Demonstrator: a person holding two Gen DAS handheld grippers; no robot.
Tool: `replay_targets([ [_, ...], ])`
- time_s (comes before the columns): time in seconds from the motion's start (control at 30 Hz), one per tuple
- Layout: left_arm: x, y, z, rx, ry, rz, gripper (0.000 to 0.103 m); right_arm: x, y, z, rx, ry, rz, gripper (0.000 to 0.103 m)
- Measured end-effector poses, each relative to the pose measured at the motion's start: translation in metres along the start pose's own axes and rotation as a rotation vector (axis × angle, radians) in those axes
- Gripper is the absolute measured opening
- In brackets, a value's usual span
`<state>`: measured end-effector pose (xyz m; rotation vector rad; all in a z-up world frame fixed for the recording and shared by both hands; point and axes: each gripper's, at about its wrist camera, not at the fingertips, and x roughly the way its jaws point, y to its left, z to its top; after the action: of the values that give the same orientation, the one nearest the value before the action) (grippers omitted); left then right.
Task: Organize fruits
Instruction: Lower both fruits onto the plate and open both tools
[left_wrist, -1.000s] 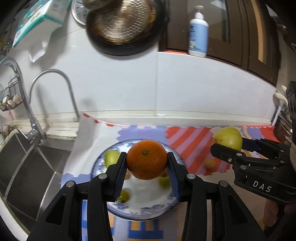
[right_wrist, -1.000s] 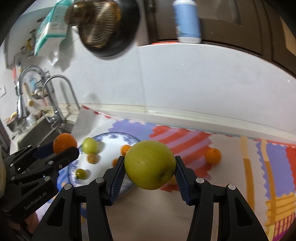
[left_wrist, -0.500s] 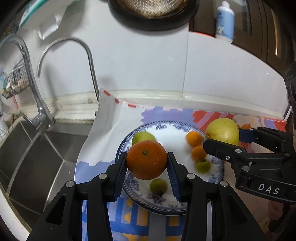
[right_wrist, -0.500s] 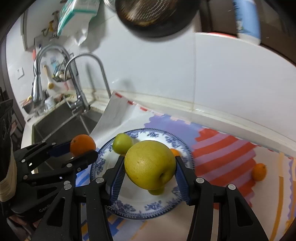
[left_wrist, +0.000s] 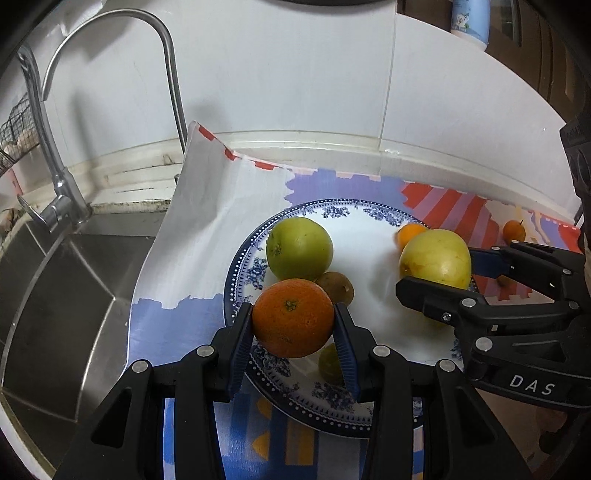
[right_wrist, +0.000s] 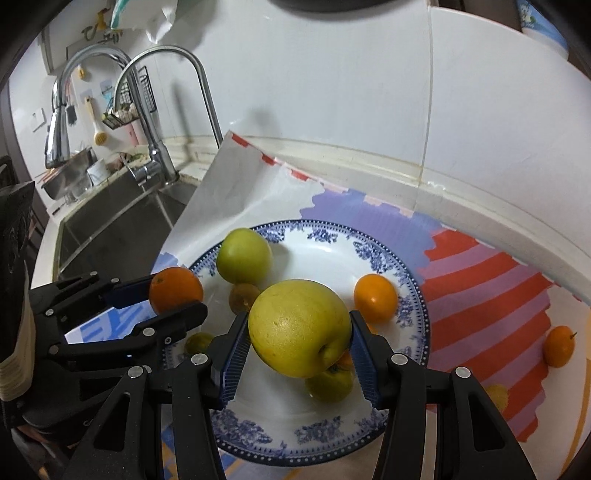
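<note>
My left gripper (left_wrist: 293, 325) is shut on an orange (left_wrist: 293, 317) and hovers over the near left rim of the blue-patterned white plate (left_wrist: 369, 243). My right gripper (right_wrist: 297, 345) is shut on a yellow-green apple (right_wrist: 299, 332) above the middle of the plate (right_wrist: 321, 413). On the plate lie a green apple (left_wrist: 298, 247), a brownish small fruit (left_wrist: 338, 286), a small orange (right_wrist: 375, 297) and small green fruits (right_wrist: 330, 384). In the right wrist view the left gripper (right_wrist: 162, 299) shows at the left with its orange (right_wrist: 175, 290).
A patterned mat (right_wrist: 487, 280) covers the counter, its left corner folded up by the sink (left_wrist: 48, 295) and tap (left_wrist: 170, 74). One small orange (right_wrist: 559, 345) and a yellowish fruit (right_wrist: 498, 397) lie on the mat right of the plate. White tiled wall behind.
Both grippers have come down and forward over the plate with their fruits still held; the plate now looks much larger and nearer. The grips have not altered.
</note>
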<state>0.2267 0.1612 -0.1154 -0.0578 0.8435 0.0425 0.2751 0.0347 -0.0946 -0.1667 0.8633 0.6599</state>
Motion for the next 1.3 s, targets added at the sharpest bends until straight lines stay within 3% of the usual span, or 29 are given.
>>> replay_targets([
  [0.3, 0.009, 0.003, 0.001, -0.015, 0.031, -0.019, 0.044, 0.005, 0.002, 0.003, -0.022, 0.0, -0.009, 0.053],
  [0.47, 0.0, 0.005, 0.002, -0.014, 0.005, 0.014, 0.053, 0.0, 0.002, 0.004, -0.017, -0.018, 0.007, 0.056],
  [0.57, -0.013, 0.003, 0.002, -0.008, -0.022, 0.022, 0.053, -0.006, 0.003, 0.004, -0.025, -0.031, -0.013, 0.056],
  [0.97, -0.079, -0.031, 0.009, 0.026, -0.18, 0.044, 0.065, -0.078, -0.011, -0.006, 0.024, -0.154, -0.096, 0.06],
  [1.3, -0.109, -0.075, 0.018, 0.049, -0.256, -0.026, 0.077, -0.14, -0.038, -0.015, 0.063, -0.25, -0.177, 0.071],
])
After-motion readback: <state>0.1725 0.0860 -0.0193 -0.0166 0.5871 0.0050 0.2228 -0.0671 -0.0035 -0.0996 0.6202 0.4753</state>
